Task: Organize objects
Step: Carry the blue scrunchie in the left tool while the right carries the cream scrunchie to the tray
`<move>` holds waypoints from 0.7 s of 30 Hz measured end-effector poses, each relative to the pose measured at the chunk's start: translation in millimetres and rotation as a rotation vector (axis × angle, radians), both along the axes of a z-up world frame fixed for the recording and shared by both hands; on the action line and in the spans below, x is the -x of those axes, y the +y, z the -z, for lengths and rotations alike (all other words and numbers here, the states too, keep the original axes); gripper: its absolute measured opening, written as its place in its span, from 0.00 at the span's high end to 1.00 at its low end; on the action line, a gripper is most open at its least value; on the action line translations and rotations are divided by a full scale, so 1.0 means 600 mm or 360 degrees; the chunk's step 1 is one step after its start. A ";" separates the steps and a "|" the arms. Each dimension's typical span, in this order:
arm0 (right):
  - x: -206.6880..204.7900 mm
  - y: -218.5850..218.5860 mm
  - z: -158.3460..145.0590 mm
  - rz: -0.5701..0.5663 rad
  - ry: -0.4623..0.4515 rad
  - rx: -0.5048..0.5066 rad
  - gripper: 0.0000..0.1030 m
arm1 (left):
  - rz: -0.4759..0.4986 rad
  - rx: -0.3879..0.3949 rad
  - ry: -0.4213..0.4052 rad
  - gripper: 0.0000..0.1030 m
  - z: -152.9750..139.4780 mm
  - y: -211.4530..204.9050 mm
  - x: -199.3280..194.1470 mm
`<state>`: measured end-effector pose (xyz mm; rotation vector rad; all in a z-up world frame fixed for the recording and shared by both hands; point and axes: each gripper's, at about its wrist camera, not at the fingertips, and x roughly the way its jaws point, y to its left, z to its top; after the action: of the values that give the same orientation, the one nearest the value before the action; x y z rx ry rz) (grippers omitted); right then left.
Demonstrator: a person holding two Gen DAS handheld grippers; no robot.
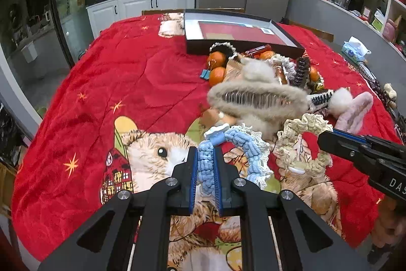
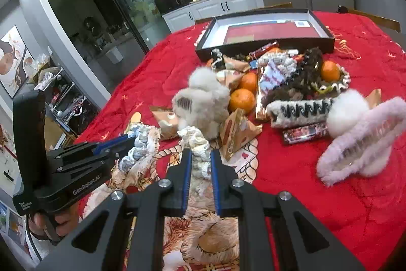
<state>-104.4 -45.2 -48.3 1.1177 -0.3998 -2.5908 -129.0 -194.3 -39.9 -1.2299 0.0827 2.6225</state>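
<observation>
My left gripper [image 1: 205, 153] is shut on a blue crocheted scrunchie [image 1: 238, 144], lifted off the red blanket [image 1: 127, 73]. The right gripper [image 2: 199, 156] is shut on a cream crocheted scrunchie [image 2: 196, 144], which shows in the left wrist view as a cream ring [image 1: 304, 144] at the right gripper's tip [image 1: 323, 141]. In the right wrist view the left gripper [image 2: 127, 141] comes in from the left with the blue scrunchie [image 2: 138, 146]. Behind lies a pile: a beige furry hair claw [image 1: 258, 98], oranges [image 2: 242, 99], a pink furry claw [image 2: 360, 141], snack packets [image 2: 237, 133].
An open black box [image 1: 243, 45] with a red lining stands at the blanket's far side, just behind the pile. Blue binder clips [image 1: 205, 74] lie left of the oranges. A tissue pack [image 1: 355, 50] sits at the right edge. Cabinets and a fridge stand beyond.
</observation>
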 end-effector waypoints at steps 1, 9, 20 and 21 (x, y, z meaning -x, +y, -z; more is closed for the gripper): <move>-0.002 0.002 -0.004 0.0003 0.0007 0.0005 0.86 | -0.0001 0.0004 0.0006 0.89 -0.003 0.002 0.001; -0.001 0.033 -0.036 0.0062 0.0061 0.0032 0.86 | 0.0027 -0.0029 0.0041 0.89 -0.032 0.023 0.009; 0.012 0.061 -0.055 0.0091 0.0110 0.0040 0.86 | 0.0062 -0.0044 0.0027 0.89 -0.039 0.062 0.036; 0.016 0.065 -0.057 0.0093 0.0113 0.0042 0.86 | 0.0065 -0.0049 0.0027 0.89 -0.040 0.064 0.040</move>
<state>-114.1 -6.2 -14.4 1.0172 -0.4552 -2.6591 -152.8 -155.9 -15.8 -1.1838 0.0695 2.5900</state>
